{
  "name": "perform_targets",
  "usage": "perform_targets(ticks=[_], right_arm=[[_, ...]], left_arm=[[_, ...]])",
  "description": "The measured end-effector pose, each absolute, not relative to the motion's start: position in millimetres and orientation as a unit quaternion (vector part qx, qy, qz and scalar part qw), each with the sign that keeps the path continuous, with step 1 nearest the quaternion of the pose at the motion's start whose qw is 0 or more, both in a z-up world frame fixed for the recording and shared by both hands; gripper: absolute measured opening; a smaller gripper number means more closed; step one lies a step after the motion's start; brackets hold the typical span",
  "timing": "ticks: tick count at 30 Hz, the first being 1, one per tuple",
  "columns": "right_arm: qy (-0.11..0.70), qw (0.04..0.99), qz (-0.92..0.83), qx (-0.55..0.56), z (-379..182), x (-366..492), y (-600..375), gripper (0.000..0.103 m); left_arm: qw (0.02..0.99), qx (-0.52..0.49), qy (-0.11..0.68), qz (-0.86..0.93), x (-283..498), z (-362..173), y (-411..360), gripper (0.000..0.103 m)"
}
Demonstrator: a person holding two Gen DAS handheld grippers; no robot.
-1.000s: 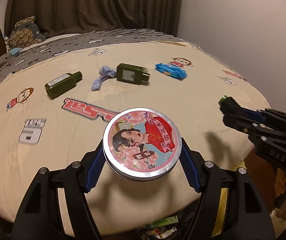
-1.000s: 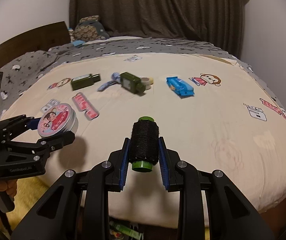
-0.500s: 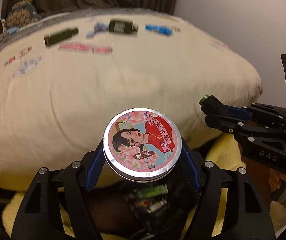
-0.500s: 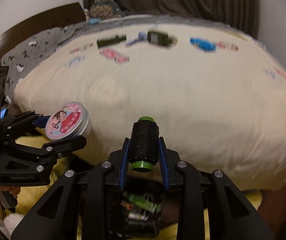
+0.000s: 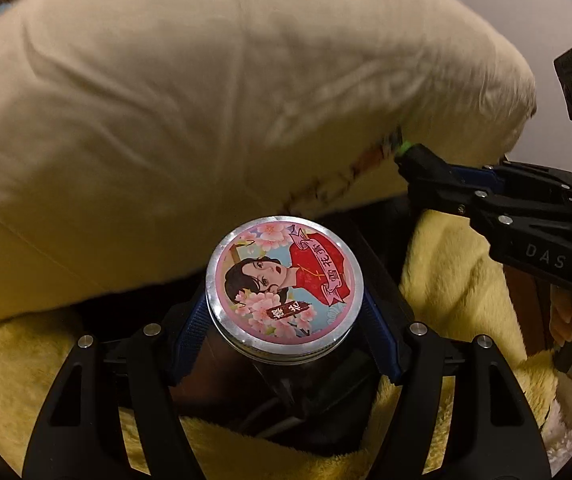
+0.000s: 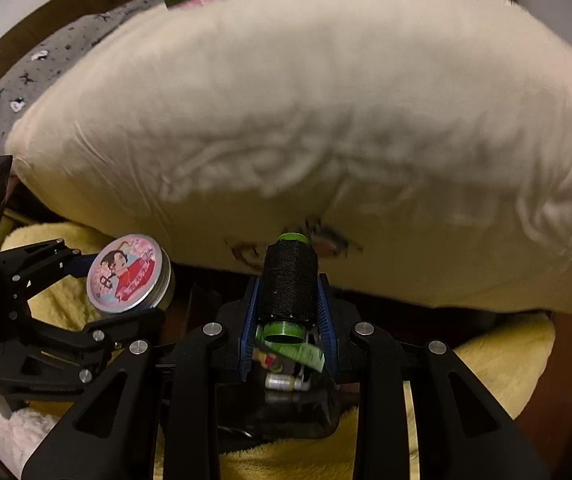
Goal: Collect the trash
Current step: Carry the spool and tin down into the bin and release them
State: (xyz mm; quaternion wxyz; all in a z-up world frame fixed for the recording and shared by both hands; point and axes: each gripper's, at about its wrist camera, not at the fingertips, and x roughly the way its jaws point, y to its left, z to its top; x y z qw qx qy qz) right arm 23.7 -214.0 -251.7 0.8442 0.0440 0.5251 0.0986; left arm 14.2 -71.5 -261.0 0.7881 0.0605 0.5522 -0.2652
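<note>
My left gripper [image 5: 286, 312] is clamped on the tin [image 5: 284, 285], right gripper [image 6: 287, 312] clamped on the thread spool [image 6: 288, 285]. Both sit below the bed's [image 6: 286, 120] front edge, over the bin [image 6: 297, 408] w/ trash; little room btwn them.

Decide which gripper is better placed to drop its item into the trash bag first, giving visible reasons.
Right. The right gripper holds the thread spool directly above the trash bag; the left gripper with its tin sits beside it.

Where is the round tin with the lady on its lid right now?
The round tin is clamped in the left tongs, held off the bed's edge above the dark trash bin; the right view shows it left of the black thread spool.
</note>
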Motion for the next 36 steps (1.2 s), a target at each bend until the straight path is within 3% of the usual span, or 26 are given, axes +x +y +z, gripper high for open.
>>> perform_targets(ticks=[11,13,15,22,32,36], right_arm=[[0.570,0.815,0.093,0.051,-277.3,22.7,-212.0,0.031],[0.570,0.815,0.091,0.052,-275.7,23.0,-211.8,0.036],[0.567,0.817,0.089,0.054,-273.4,22.7,-213.5,0.053],[0.549,0.830,0.077,0.058,-252.6,23.6,-220.4,0.057],[0.472,0.879,0.057,0.045,-182.6,49.6,-238.2,0.080],[0.444,0.894,0.052,0.034,-158.1,67.5,-243.2,0.081]], left_arm=[[0.745,0.076,0.603,-0.274,16.6,-292.6,-84.3,0.066],[0.744,0.075,0.606,-0.271,18.6,-293.1,-83.4,0.067],[0.746,0.073,0.605,-0.269,22.4,-290.2,-84.3,0.072],[0.770,0.067,0.582,-0.252,26.7,-271.4,-73.4,0.079],[0.839,0.051,0.495,-0.221,47.8,-196.6,-40.8,0.082],[0.861,0.050,0.462,-0.208,66.0,-168.7,-28.1,0.083]])
